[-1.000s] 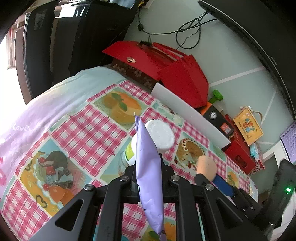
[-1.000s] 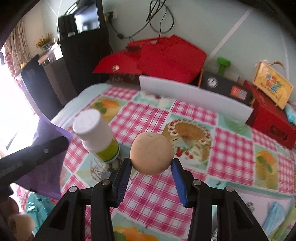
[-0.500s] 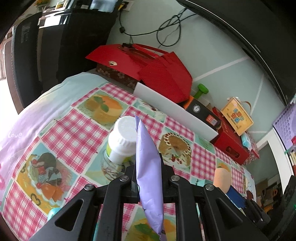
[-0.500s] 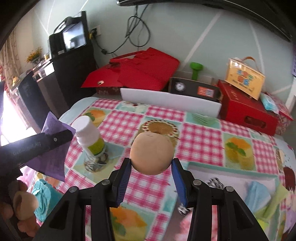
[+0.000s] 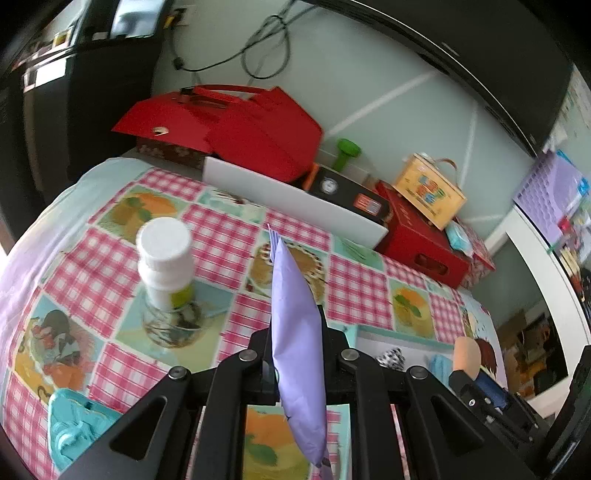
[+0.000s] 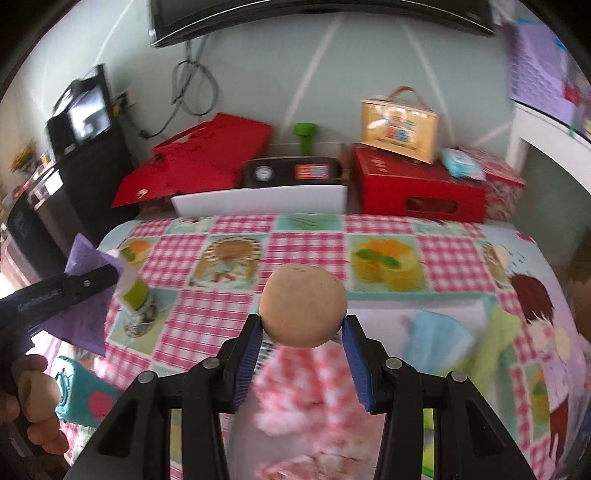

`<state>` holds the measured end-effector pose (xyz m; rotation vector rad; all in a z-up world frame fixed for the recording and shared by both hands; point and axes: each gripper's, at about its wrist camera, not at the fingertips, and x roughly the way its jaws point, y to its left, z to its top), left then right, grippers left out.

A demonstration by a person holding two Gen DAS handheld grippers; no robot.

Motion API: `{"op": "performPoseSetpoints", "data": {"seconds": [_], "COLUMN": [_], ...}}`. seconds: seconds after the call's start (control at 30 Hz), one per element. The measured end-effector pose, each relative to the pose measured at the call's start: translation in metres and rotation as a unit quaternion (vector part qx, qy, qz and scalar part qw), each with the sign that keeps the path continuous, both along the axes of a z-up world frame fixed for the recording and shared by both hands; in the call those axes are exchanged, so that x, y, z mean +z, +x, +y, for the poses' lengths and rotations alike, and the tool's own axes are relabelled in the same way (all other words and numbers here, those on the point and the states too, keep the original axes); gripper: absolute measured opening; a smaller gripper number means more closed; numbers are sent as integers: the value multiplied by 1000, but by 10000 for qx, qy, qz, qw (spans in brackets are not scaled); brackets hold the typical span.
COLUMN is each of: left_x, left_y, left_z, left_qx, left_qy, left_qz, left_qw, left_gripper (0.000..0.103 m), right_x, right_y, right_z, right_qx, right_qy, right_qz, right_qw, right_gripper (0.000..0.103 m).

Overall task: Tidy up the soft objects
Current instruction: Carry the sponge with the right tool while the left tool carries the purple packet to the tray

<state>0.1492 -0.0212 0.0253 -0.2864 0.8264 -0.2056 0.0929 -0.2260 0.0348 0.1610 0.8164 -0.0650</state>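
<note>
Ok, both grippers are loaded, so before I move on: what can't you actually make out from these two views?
- Right wrist: what lies under the tan ball; the pink checked thing there is motion-blurred.
- Right wrist: the white bottle is mostly hidden by the left gripper and its purple pouch.
- Left wrist: the white tray contents are covered by the gripper's own frame.
- Left wrist: the right gripper is small at the edge; its grip is unreadable there.

I'm working in someone's home, a lived-in room rather than any lab. My worktop wears a pink checked tablecloth [image 6: 303, 236] printed with cakes, red gift boxes [image 6: 417, 192] and a yellow carry case [image 6: 400, 125] crowd the wall behind it, and a television [image 6: 314, 14] hangs above.
</note>
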Motion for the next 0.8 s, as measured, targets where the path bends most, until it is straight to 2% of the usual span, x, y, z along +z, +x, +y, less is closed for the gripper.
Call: {"op": "performPoseSetpoints", "data": {"seconds": [0.27, 0.4, 0.8], "left_x": [4, 5, -8], "left_y": [-13, -24, -50], "left_z": [-46, -75, -137], "left_qx": [-642, -1066, -1999], "left_qy": [133, 175, 278], "left_qz": [-22, 21, 326], "left_qw": [9978, 9941, 9789], "left_gripper": [14, 14, 14], "right_x": [-1, 0, 0], "right_y": [-31, -47, -83], "right_z": [-59, -86, -115], "right_qx": [-756, -1087, -1399], "right_qy": [84, 144, 268], "right_qz": [58, 72, 76], "right_qw": [9971, 9939, 9898], "right_gripper": [48, 48, 48]}}
